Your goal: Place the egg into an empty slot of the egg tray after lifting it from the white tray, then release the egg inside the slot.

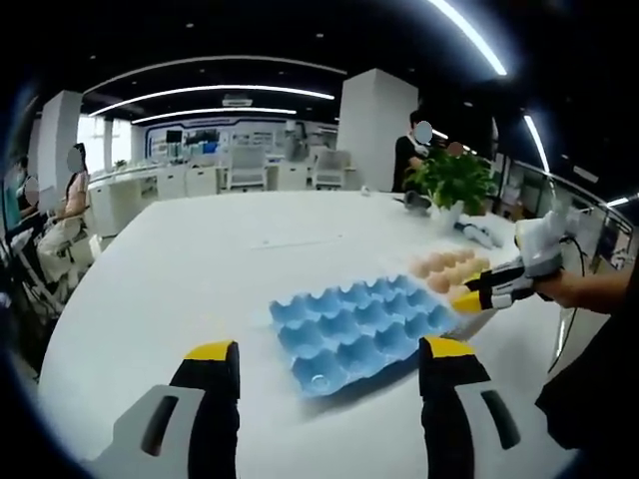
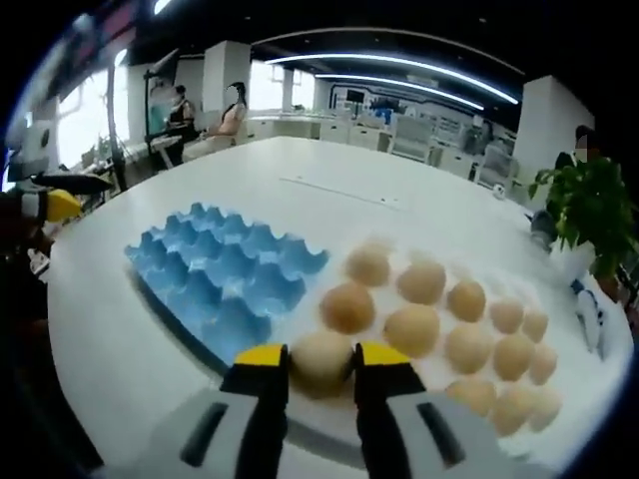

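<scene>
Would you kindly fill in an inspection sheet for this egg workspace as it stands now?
Surface: white table, mostly bare.
Job's things: blue egg tray, visible slots empty; loose eggs beside it; white tray hard to make out.
Clutter: potted plant.
Grippers: right gripper jaws around one egg; left gripper open, holding nothing.
Cables: nothing seen.
Surroundings: open office, desks, chairs, people seated and standing.

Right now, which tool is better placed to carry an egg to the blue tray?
Right. The right tool already has its jaws around an egg at the near edge of the egg group, right beside the blue egg tray. The left tool is open, holding nothing, on the tray's far side from the eggs.
</scene>
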Demonstrator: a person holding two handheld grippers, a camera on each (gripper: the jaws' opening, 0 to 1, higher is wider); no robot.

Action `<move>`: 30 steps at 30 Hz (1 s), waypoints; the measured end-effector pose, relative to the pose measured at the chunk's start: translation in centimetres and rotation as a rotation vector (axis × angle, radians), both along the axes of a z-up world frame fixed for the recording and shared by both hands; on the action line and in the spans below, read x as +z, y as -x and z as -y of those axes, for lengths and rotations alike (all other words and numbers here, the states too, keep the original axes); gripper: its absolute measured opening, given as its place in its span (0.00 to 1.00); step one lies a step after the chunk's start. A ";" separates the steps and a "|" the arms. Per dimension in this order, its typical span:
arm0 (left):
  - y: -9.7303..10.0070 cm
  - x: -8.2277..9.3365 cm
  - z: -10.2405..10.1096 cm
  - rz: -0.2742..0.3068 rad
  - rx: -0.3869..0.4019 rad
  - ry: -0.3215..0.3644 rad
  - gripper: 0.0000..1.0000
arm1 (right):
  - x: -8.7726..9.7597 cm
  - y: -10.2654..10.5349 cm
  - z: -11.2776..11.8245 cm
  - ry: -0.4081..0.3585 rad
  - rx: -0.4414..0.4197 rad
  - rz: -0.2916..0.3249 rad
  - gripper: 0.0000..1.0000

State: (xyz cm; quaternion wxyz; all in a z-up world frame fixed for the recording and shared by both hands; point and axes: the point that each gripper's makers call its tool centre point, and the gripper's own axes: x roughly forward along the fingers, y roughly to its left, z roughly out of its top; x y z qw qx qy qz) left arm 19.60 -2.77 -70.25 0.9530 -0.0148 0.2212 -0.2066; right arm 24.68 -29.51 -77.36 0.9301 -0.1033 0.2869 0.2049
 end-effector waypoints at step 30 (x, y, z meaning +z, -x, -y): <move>0.3 -1.4 -0.2 -0.012 -0.033 -0.084 0.72 | 5.6 -0.6 -6.5 -0.254 0.085 0.074 0.25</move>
